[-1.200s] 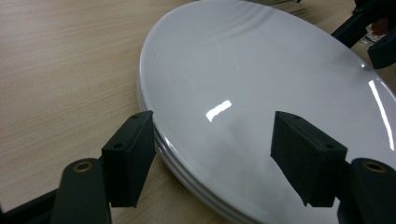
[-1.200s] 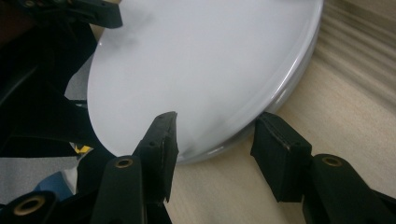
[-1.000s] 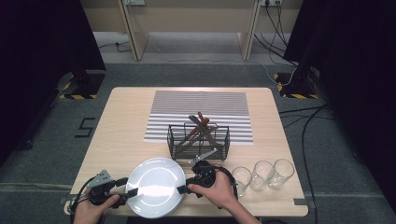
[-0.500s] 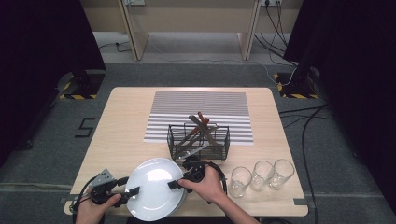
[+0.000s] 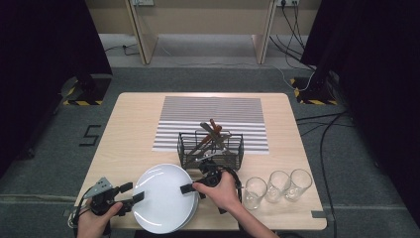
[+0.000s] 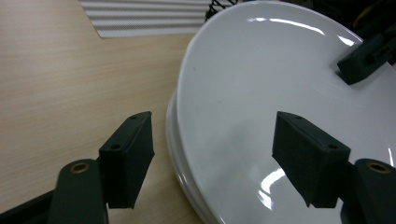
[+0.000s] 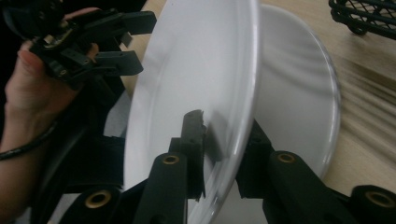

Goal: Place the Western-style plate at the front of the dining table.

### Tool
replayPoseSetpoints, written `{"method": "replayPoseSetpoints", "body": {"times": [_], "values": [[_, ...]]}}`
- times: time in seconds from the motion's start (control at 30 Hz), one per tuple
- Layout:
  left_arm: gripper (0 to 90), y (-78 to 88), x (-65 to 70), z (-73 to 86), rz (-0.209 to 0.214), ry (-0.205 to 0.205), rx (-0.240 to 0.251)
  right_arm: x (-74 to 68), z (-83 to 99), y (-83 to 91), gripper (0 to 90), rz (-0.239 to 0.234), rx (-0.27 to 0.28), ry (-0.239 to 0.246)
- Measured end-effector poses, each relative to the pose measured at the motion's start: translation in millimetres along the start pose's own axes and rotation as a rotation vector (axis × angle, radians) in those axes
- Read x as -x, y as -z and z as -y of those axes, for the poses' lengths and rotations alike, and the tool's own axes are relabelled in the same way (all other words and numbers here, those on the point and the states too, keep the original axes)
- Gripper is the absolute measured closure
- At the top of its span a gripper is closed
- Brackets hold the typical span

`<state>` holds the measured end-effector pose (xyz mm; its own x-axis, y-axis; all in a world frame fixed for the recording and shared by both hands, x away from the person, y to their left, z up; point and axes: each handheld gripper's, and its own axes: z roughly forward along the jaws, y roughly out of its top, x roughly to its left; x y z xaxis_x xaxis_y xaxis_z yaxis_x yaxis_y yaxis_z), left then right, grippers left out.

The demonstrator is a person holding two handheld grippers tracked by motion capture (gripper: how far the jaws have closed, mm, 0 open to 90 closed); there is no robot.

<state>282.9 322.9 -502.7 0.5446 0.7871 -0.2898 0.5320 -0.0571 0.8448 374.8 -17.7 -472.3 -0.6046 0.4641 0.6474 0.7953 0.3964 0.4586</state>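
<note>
A stack of white plates (image 5: pixel 163 206) lies at the table's front edge, left of centre. My right gripper (image 5: pixel 190 189) is shut on the right rim of the top plate (image 7: pixel 196 60). That plate is raised and tilted above the lower plate (image 7: pixel 299 93). My left gripper (image 5: pixel 132 192) stands open at the stack's left side. Its jaws straddle the top plate's near rim (image 6: pixel 187 116) without touching it. The left gripper view looks across the top plate (image 6: pixel 261 79) to the right gripper's jaw (image 6: pixel 364 56) on the far rim. The person's hand holds the left gripper (image 7: pixel 126 44) beyond the plate.
A black wire basket (image 5: pixel 210 147) with several utensils stands just behind the plates. Three empty glasses (image 5: pixel 277 185) stand in a row to the right of my right hand. A striped mat (image 5: pixel 213 110) covers the table's far middle.
My right gripper has moved left from beside the basket and shut on the top plate's right rim. The plate's right side has lifted. The left gripper has barely moved.
</note>
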Motion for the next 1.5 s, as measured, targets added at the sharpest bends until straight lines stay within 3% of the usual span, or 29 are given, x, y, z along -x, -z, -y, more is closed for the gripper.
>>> {"method": "replayPoseSetpoints", "body": {"times": [0.1,0.23,0.43,0.73,0.87,1.07,1.33,1.5], "values": [[25.9,5.5,-2.7,-1.8,-0.027,0.03,0.055,-1.6,-1.4,4.7,81.9,-0.059,0.026,-0.025],[24.7,11.2,-4.4,-3.7,-0.053,0.059,0.101,-7.9,-3.0,9.2,84.9,-0.077,0.046,-0.025],[24.3,17.0,-4.2,-6.4,-0.081,0.067,0.15,-18.6,-2.8,14.7,85.2,-0.052,0.082,0.023],[23.6,27.6,-5.0,-11.1,-0.096,0.077,0.253,-21.7,-1.5,29.8,85.3,-0.018,0.13,0.059],[23.0,28.2,-6.1,-10.7,-0.103,0.075,0.256,-20.6,-2.1,37.3,85.4,-0.016,0.146,0.058],[22.3,25.8,-6.9,-8.5,-0.12,0.061,0.257,-23.0,-1.0,59.5,85.4,0.033,0.207,0.098],[17.9,18.5,-3.1,-7.9,-0.135,-0.005,0.211,-29.0,-2.1,89.6,85.3,0.085,0.267,0.153],[18.2,14.2,-1.4,-6.7,-0.151,-0.04,0.189,-28.8,-2.1,101.3,85.3,0.1,0.296,0.157]]}}
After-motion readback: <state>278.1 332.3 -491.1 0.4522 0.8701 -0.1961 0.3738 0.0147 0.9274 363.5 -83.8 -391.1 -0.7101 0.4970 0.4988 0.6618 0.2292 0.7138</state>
